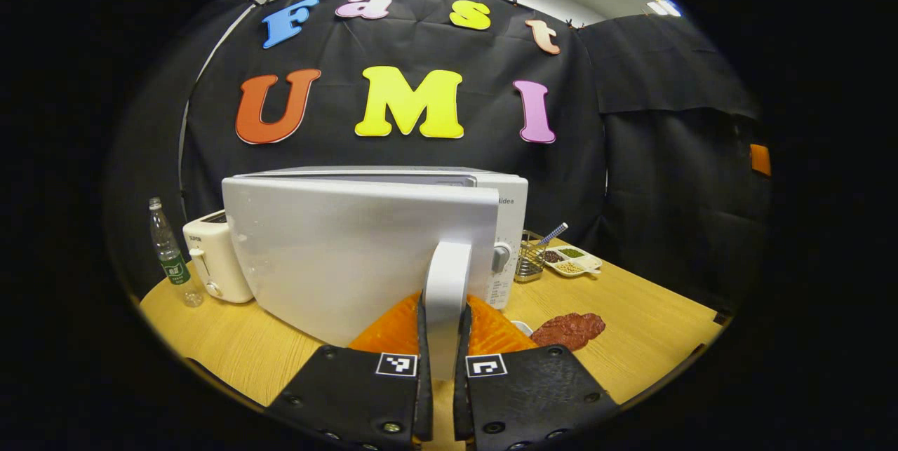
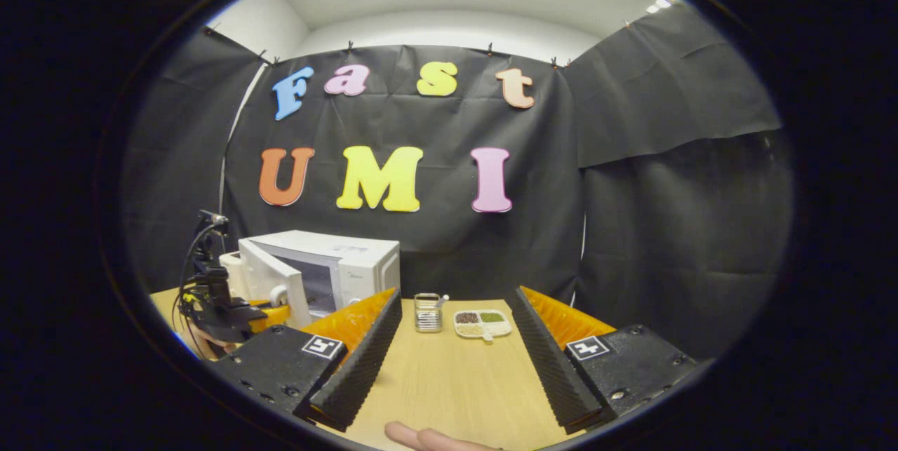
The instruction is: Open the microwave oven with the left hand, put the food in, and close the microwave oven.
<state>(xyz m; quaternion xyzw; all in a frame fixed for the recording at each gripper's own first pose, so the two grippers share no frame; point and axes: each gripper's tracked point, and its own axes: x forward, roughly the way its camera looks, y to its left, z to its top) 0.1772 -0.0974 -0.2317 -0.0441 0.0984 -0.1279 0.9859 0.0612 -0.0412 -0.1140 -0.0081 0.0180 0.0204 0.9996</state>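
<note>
Swung microwave door [image 1: 358,254] blocks oven front; bare table [image 2: 449,374] ahead of right claw [image 2: 456,353].

Right claw [image 2: 456,356] spread wide over table [image 2: 449,381], microwave [image 2: 337,272] door ajar at left

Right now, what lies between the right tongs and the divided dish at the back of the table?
In the right gripper view, bare wooden table runs from the open right tongs to the divided dish.
</note>
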